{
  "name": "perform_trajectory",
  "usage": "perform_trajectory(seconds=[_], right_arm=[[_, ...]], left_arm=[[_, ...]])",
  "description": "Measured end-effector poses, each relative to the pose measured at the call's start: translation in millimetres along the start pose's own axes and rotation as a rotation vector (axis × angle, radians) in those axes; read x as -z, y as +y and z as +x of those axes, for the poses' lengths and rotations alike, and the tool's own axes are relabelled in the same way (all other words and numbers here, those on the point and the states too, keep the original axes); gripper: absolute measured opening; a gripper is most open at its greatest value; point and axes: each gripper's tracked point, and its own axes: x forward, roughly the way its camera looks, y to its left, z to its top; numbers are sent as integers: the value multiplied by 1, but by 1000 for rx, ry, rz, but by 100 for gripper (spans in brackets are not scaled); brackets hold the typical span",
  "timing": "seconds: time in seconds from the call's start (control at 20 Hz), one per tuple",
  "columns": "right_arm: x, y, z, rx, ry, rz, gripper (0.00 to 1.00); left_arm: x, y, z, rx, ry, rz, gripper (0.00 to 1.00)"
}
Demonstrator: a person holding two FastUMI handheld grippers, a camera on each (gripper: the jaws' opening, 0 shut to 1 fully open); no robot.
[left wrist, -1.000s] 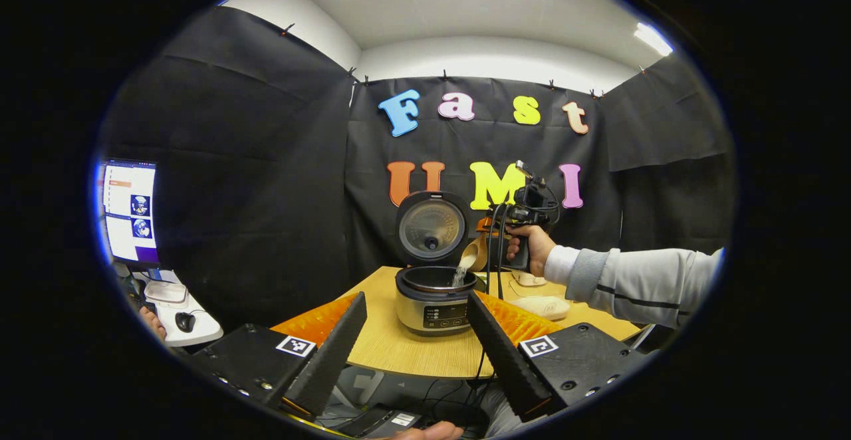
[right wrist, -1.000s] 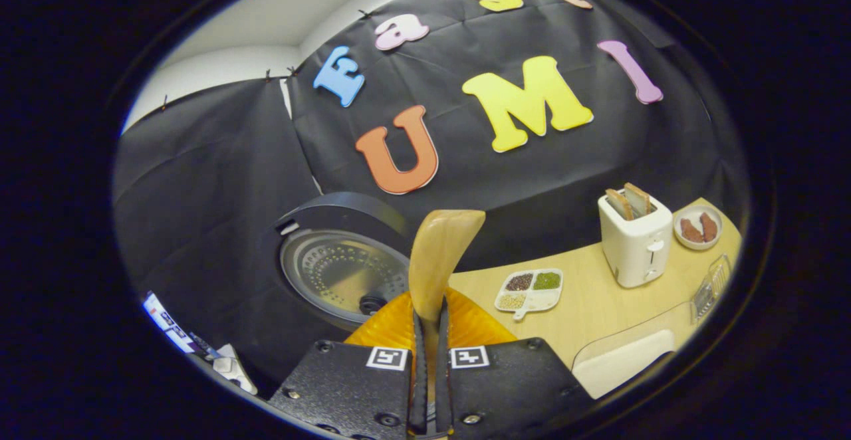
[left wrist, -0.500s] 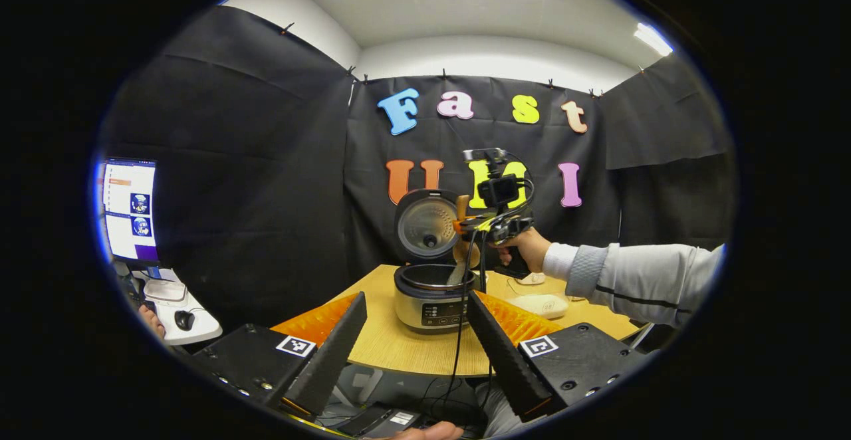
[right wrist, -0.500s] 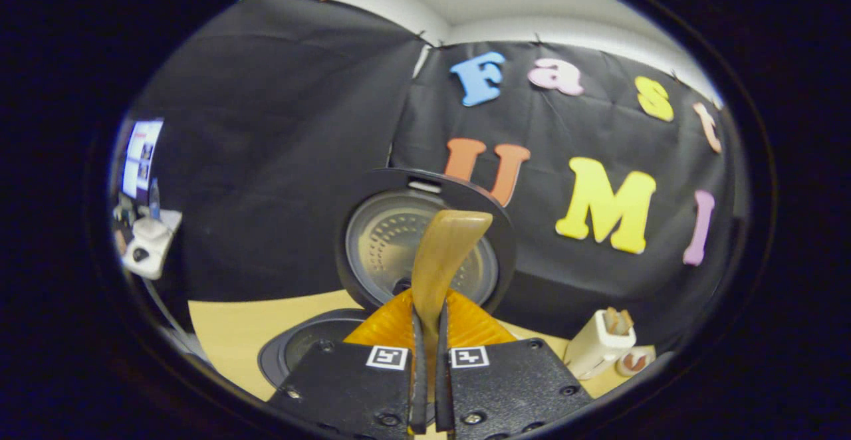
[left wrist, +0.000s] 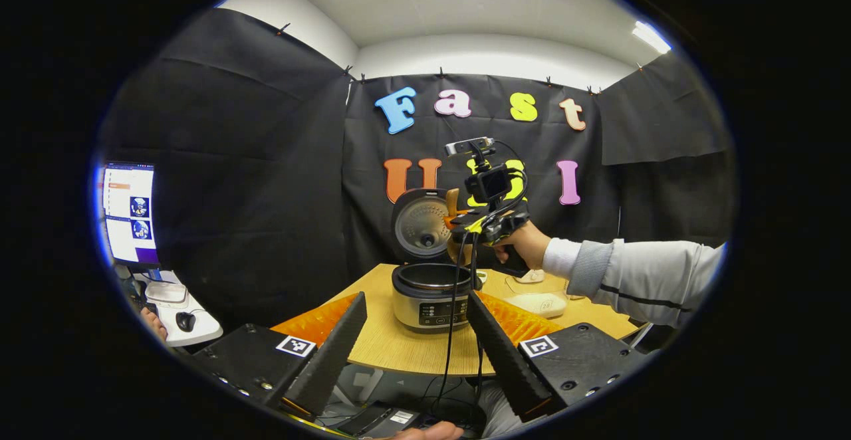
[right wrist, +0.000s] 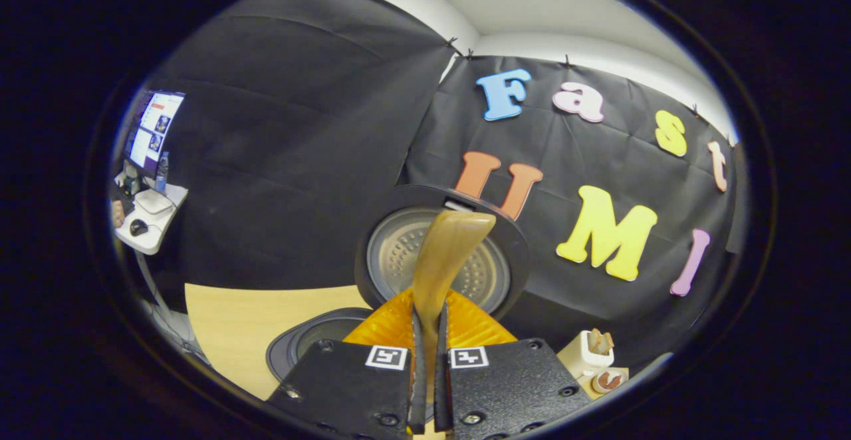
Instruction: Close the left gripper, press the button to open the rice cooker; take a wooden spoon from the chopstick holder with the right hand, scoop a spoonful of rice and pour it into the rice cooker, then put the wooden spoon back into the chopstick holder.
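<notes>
Between the two fingers of the right gripper (right wrist: 426, 387), closest in the right gripper view, sits one light-brown wooden spoon (right wrist: 444, 260); both fingers press on its handle, and its bowl rises upright past their tips. Just beyond the spoon stands one round silver-and-black rice cooker (right wrist: 312, 343), its dark pot rim low and left of the fingers, its single round lid (right wrist: 399, 254) raised open behind the spoon's bowl. Right of the fingers, farther off, stand one white toaster (right wrist: 588, 349) with toast in its slots and one small bowl (right wrist: 608, 380) beside it, both on the pale wooden table (right wrist: 246, 314).

Seen from the left gripper view, the left gripper (left wrist: 415, 340) hangs near the table's front edge, its two fingers spread wide and holding nothing. Straight ahead between them is the rice cooker, lid up. Above and just right of its pot a person's hand (left wrist: 522, 244) holds the right gripper, the spoon beside the lid. Far left, one monitor (left wrist: 127, 213) glows over a side desk.
</notes>
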Motion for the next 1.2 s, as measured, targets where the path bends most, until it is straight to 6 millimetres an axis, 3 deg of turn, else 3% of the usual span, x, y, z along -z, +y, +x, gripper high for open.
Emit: perform_trajectory(seconds=[0.2, 0.5, 0.9, 1.2], right_arm=[[-13, -69, -16, 93, -11, 71, 10], [-6, -177, -57, 234, -5, 145, 10], [34, -314, -121, 426, 27, 229, 10], [95, -371, -146, 505, 82, 250, 10]], left_arm=[[-4, -9, -1, 0, 16, 13, 96], [-24, -40, 0, 39, -40, 11, 96], [-32, -70, 10, 70, -62, 32, 96], [-38, -87, 23, 97, -80, 26, 96]])
